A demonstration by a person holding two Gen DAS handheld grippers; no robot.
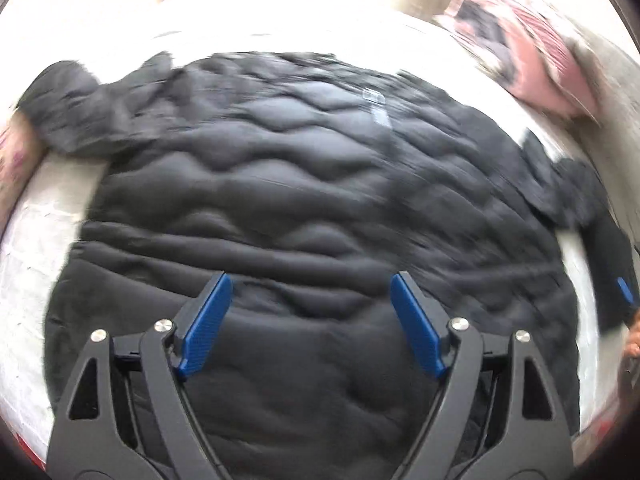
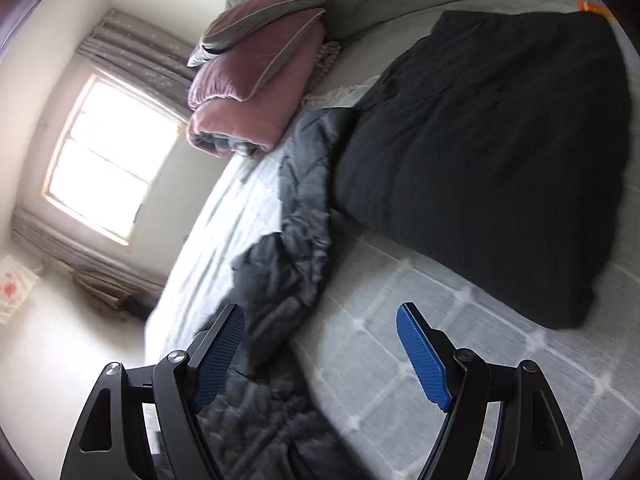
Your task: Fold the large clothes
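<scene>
A black quilted puffer jacket (image 1: pixel 304 184) lies spread flat on the bed, filling the left wrist view, its sleeves out to the left and right. My left gripper (image 1: pixel 310 292) is open and empty, hovering over the jacket's lower part. In the right wrist view a dark grey quilted sleeve or edge of the jacket (image 2: pixel 288 240) runs along the bed. My right gripper (image 2: pixel 320 322) is open and empty just above its near end. A dark folded garment (image 2: pixel 492 152) lies further up the bed.
The bed has a light checked cover (image 2: pixel 420 360). Pink folded bedding and a pillow (image 2: pixel 260 68) are stacked near the headboard; they also show in the left wrist view (image 1: pixel 532 56). A bright window (image 2: pixel 108 156) is beyond the bed's edge.
</scene>
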